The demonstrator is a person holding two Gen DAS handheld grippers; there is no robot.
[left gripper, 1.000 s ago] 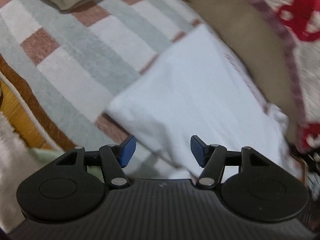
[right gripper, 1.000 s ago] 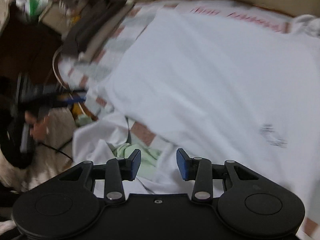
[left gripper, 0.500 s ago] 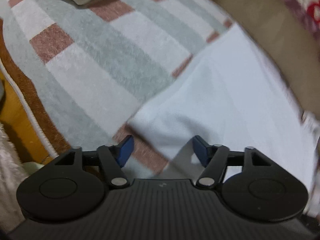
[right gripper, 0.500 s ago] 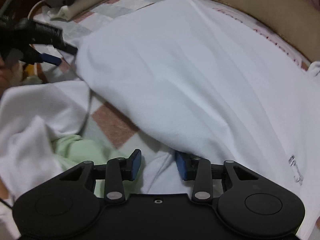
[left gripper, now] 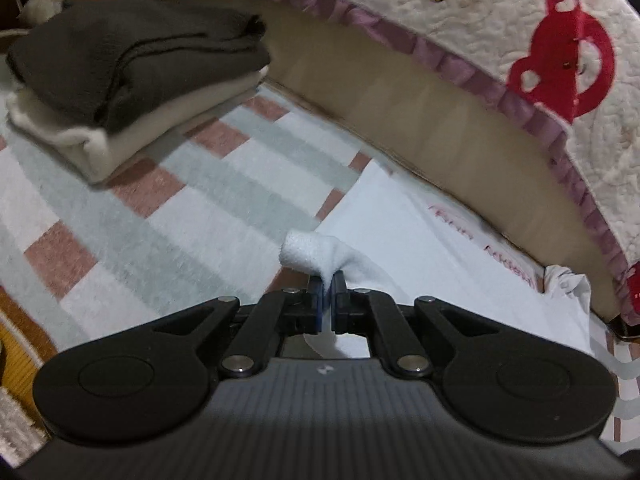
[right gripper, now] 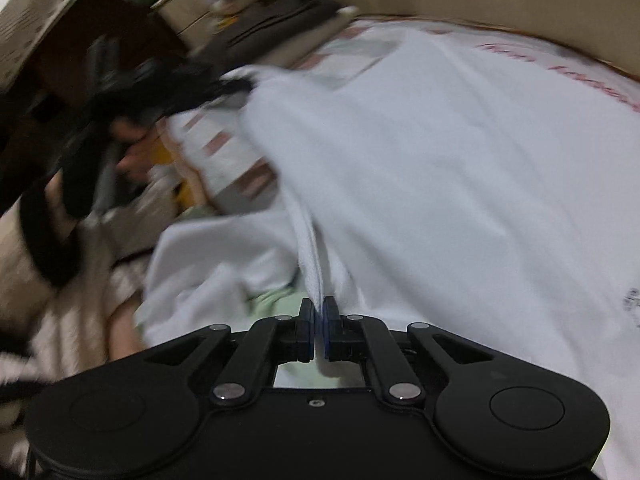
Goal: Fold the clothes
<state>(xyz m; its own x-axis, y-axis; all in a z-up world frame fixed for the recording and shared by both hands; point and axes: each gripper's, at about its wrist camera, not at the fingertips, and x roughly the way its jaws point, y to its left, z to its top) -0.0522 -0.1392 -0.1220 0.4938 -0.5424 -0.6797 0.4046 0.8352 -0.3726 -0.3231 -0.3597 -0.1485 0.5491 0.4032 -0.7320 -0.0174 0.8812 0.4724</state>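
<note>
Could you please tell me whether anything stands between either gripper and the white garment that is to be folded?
Nothing visible does. The left gripper has its jaws shut on a corner of the white cloth garment, and the right gripper is likewise shut on a bunched edge of it.

The shirt (left gripper: 420, 248) is white with red lettering. The rug (left gripper: 168, 216) is checked grey, white and dusty red. Beyond the black, blue-padded left tongs (left gripper: 327, 295), a dark brown garment (left gripper: 132, 60) tops a cream one (left gripper: 100, 144). The quilt (left gripper: 500, 40) is cream with red figures and purple trim.
</note>
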